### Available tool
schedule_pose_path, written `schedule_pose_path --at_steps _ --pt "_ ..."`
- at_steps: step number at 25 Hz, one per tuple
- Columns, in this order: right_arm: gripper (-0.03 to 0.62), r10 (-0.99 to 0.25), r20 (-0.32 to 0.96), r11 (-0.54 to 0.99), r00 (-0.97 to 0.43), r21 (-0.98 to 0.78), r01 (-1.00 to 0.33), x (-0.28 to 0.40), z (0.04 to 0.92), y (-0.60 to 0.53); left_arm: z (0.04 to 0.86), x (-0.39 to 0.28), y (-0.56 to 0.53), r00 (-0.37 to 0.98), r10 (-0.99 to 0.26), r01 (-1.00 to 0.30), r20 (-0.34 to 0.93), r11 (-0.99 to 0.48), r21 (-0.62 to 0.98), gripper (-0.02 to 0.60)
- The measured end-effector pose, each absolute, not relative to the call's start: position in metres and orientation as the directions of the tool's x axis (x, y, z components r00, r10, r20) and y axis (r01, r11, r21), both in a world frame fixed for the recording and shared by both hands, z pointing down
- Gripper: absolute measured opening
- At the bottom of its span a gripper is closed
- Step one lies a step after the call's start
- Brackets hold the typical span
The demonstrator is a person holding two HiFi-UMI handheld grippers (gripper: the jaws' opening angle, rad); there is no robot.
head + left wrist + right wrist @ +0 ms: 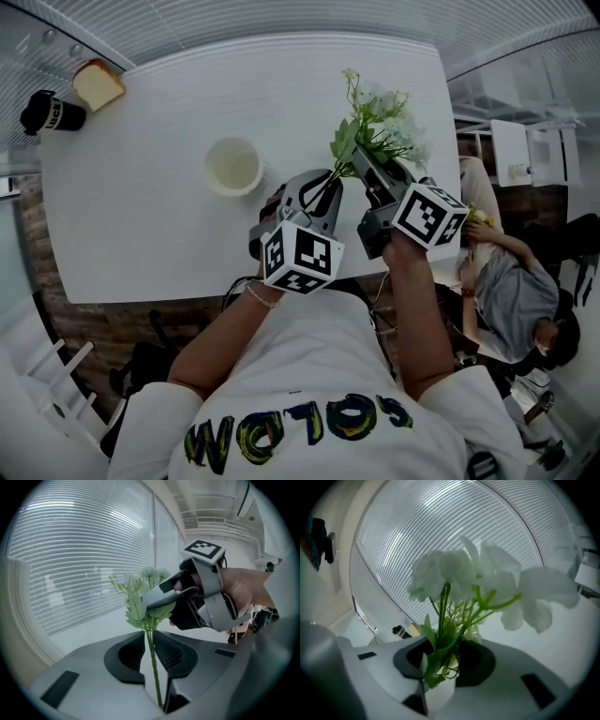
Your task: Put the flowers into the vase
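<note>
A bunch of white artificial flowers (380, 127) with green leaves hangs above the white table's right side. My right gripper (367, 164) is shut on the bunch's stems and leaves (440, 653), with the blooms (459, 573) rising just past its jaws. My left gripper (323, 192) sits right beside it, lower on the bunch. One thin green stem (152, 653) runs up between its jaws, with a gap showing beside the stem, so these jaws stand open. The right gripper (161, 597) shows above that stem in the left gripper view. The round white vase (233, 166) stands on the table left of both grippers.
A black can (49, 112) and a piece of bread (97, 84) lie at the table's far left corner. The table's near edge (187, 291) runs just in front of me. A person (525, 291) sits off the table's right side.
</note>
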State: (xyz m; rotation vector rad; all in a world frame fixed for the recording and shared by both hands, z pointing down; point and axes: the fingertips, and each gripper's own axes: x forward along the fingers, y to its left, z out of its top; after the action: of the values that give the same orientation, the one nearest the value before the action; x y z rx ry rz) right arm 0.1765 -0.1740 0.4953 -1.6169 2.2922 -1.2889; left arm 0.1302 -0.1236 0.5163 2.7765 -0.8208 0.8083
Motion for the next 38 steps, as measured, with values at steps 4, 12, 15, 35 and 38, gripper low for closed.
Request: schedule_pose_path --at_steps 4,12,15,35,38 --pt "0.118 -0.811 0.358 0.155 -0.463 -0.631 -0.76 0.172 0.472 -0.175 0.497 0.127 -0.124 0.719 -0.487 -0.549 0.495 -0.835 -0.023 0.074" --pt "0.103 -0.826 0.301 0.231 -0.476 -0.589 -0.774 0.168 0.42 -0.177 0.448 0.121 -0.125 0.738 -0.518 -0.565 0.432 -0.825 -0.023 0.074" --pt "0.101 -0.826 0.274 0.261 -0.493 -0.589 -0.765 0.166 0.402 -0.179 0.43 0.118 -0.127 0.741 -0.537 -0.575 0.403 -0.818 -0.032 0.072" --pt "0.095 -0.817 0.106 0.474 -0.566 -0.436 -0.765 0.13 0.273 -0.194 0.325 0.091 -0.137 0.754 -0.596 -0.603 0.277 -0.795 -0.071 0.077" --pt "0.094 -0.808 0.075 0.505 -0.584 -0.421 -0.753 0.122 0.253 -0.193 0.313 0.087 -0.135 0.759 -0.597 -0.603 0.26 -0.795 -0.067 0.087"
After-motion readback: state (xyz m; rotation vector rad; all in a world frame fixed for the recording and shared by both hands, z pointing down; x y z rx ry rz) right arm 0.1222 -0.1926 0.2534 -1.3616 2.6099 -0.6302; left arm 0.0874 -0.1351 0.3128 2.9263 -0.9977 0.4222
